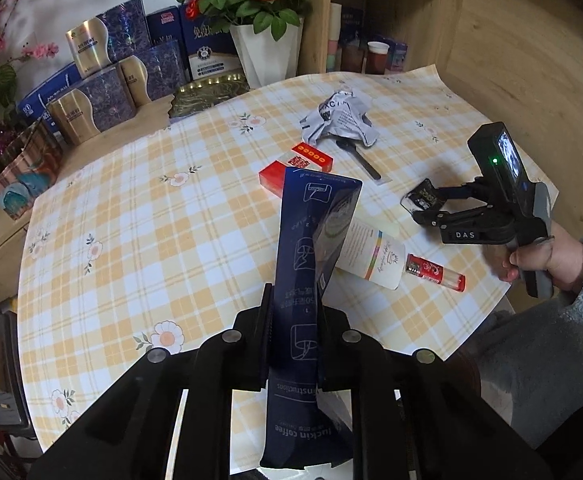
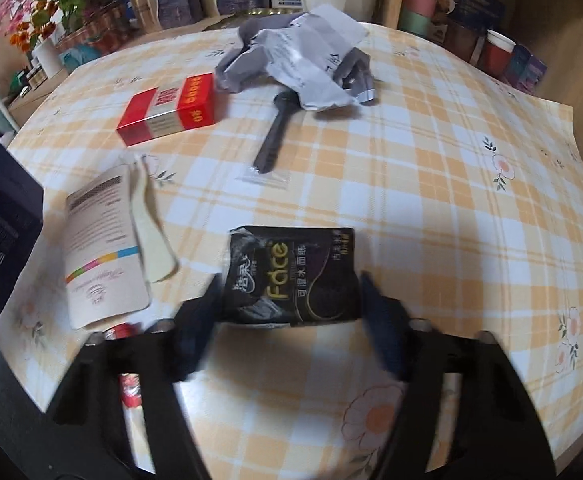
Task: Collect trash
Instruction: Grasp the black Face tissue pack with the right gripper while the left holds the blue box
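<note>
My left gripper [image 1: 293,296] is shut on a tall dark blue paper coffee bag [image 1: 315,216], which stands upright between its fingers. On the yellow checked tablecloth [image 2: 431,200] lies a black tissue packet [image 2: 291,276], and my right gripper [image 2: 291,292] has its blurred fingers against the packet's two sides. The left wrist view shows that gripper [image 1: 421,206] at the right with the packet at its tips. Also on the cloth are a red box [image 2: 171,108], a crumpled grey mailer bag [image 2: 295,52], a wrapped black spoon [image 2: 273,136] and a white-labelled bottle [image 1: 375,256] with a red cap.
Blue and gold gift boxes [image 1: 103,80] and a white pot of red roses [image 1: 267,52] line the table's far side. A wooden shelf [image 1: 371,52] with cups stands at the back right. The cloth's edge [image 1: 491,308] is near the person's grey sleeve.
</note>
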The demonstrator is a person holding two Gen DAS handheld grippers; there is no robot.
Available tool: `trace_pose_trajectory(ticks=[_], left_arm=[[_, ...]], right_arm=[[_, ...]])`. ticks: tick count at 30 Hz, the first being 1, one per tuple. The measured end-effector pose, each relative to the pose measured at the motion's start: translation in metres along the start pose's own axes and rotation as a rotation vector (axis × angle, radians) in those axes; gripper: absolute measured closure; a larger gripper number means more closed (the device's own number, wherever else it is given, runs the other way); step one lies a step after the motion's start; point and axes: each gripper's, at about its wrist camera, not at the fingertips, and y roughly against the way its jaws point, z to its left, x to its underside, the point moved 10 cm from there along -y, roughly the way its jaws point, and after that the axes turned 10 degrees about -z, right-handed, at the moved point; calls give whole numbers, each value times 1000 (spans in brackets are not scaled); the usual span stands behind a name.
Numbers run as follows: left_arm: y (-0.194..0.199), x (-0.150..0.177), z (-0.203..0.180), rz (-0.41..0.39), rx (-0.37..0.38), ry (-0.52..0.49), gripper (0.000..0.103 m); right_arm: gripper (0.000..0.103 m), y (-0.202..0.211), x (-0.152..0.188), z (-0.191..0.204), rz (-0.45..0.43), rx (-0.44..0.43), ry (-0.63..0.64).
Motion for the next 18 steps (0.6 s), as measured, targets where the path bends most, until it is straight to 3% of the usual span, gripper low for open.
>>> trace_pose_trajectory(ticks=[18], left_arm=[[75, 4, -12, -105, -19, -13, 87]], right_arm=[[39, 95, -3, 26, -159, -74, -21]])
